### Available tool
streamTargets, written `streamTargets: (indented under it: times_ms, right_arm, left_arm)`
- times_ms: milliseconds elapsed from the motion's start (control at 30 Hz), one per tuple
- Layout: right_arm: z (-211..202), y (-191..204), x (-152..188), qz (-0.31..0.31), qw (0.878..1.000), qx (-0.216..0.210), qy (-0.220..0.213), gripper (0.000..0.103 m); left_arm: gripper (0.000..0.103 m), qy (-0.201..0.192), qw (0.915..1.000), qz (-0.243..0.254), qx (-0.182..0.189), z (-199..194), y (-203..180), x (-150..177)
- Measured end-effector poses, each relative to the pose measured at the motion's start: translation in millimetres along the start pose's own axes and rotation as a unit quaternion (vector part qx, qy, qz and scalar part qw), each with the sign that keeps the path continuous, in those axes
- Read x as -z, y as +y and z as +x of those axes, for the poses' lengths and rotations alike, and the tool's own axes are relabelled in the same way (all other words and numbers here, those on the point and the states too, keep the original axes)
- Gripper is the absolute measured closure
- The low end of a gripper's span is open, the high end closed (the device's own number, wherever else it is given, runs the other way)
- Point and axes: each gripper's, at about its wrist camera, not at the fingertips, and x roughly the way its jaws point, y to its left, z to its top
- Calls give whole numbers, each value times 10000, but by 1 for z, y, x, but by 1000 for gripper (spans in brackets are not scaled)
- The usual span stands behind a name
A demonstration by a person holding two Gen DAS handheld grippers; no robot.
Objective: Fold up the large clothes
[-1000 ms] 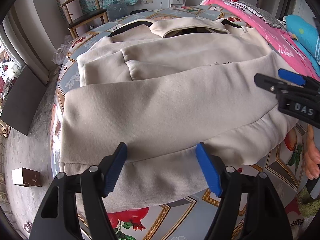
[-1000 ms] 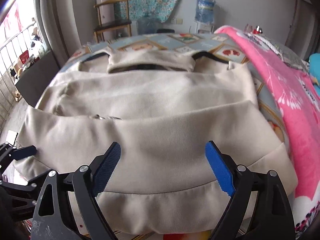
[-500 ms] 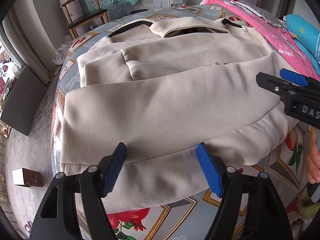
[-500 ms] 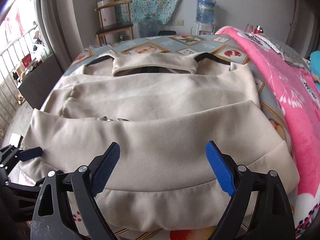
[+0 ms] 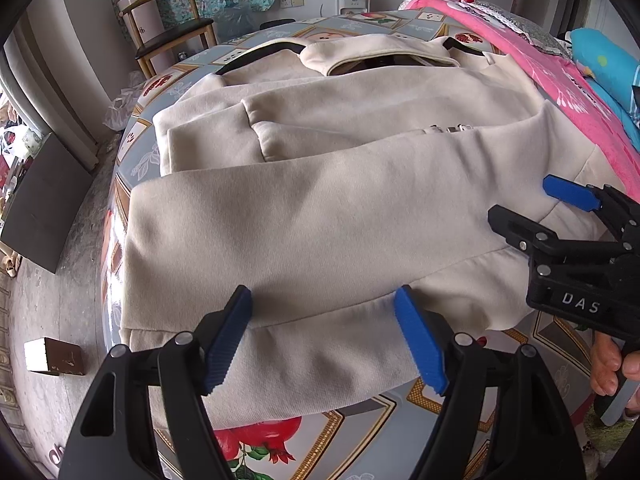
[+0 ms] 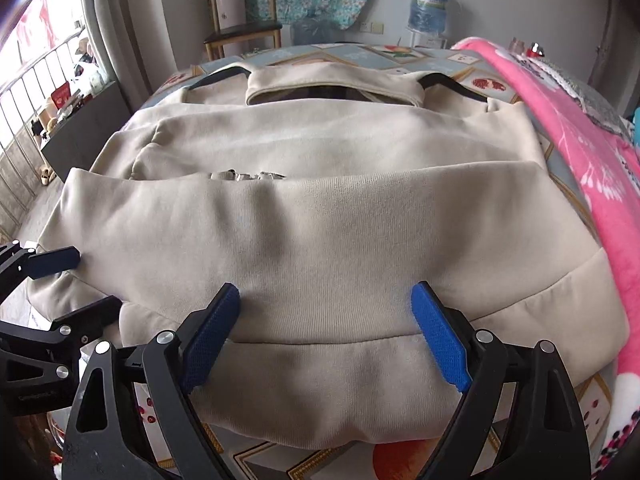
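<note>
A large cream coat [image 5: 320, 208] lies flat on the patterned bed, collar far, hem near, both sleeves folded across its body; it also shows in the right wrist view [image 6: 320, 240]. A black hanger [image 5: 260, 50] sticks out at the shoulders. My left gripper [image 5: 324, 336] is open and empty just above the hem band on the left side. My right gripper [image 6: 324, 340] is open and empty above the hem band further right; it also shows in the left wrist view [image 5: 532, 212]. The left gripper shows at the left edge of the right wrist view [image 6: 68, 284].
A pink blanket [image 6: 580, 152] lies along the bed's right side. A wooden chair [image 5: 168, 32] and a water bottle [image 6: 430, 4] stand by the far wall. A dark board [image 5: 40, 212] and a small box [image 5: 54, 356] are on the floor at left.
Both grippers have stayed open over the hem. The right gripper has shifted a little lower and nearer the hem; the coat has not moved.
</note>
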Motion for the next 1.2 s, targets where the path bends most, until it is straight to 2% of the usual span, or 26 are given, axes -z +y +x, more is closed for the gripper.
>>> streamTargets:
  times_ms: [267,333,433,500,567,633,733,800,900,933,1067,1200]
  right_arm:
    - [0,0,-2,-17,10000,-4,16,19]
    - [1,0,-2,-32,10000,5,26,18]
    - [2,-1,-3,-38,10000,-2,54,18]
    - [2,-1,-3,-36,10000,1,62,18]
    - [2,-1,-3,-40,10000,4,58,18]
    - [2,-2,-3,-37,10000,2,49,18]
    - [3,-2,-4,-28,10000,10,50,18]
    - [3,-2,-4,-37,10000,21,65,18]
    - [3,-1,-4,-39,10000,36,80,18]
    - [3,-1,-4,-36,10000,38,80,18]
    - [4,-1,-4,-41,9999,46,83,17]
    - [3,-1,-4,-40,9999,44,85,17]
  left_arm:
    - [29,-53,10000,25,15,-1,1,0]
    - [29,-319,9995,-12,-76,-9,7,1]
    - [29,-1060,9941,39,-206,-33,24,4]
    - [29,-1246,9916,6,-355,-40,42,6]
    - [29,-1256,9910,-227,-400,-40,71,5]
    - [30,-1248,9907,-514,-159,-37,98,4]
    - [34,-1263,9851,-880,769,-27,133,0]
    - [38,-1178,9780,-1151,1279,-15,154,-5]
    - [40,-1027,9599,-1542,2102,3,177,-11]
    - [42,-955,9551,-1640,2274,10,182,-13]
    - [50,-777,9466,-1721,2614,27,185,-20]
    - [64,-722,9348,-1708,3031,37,184,-25]
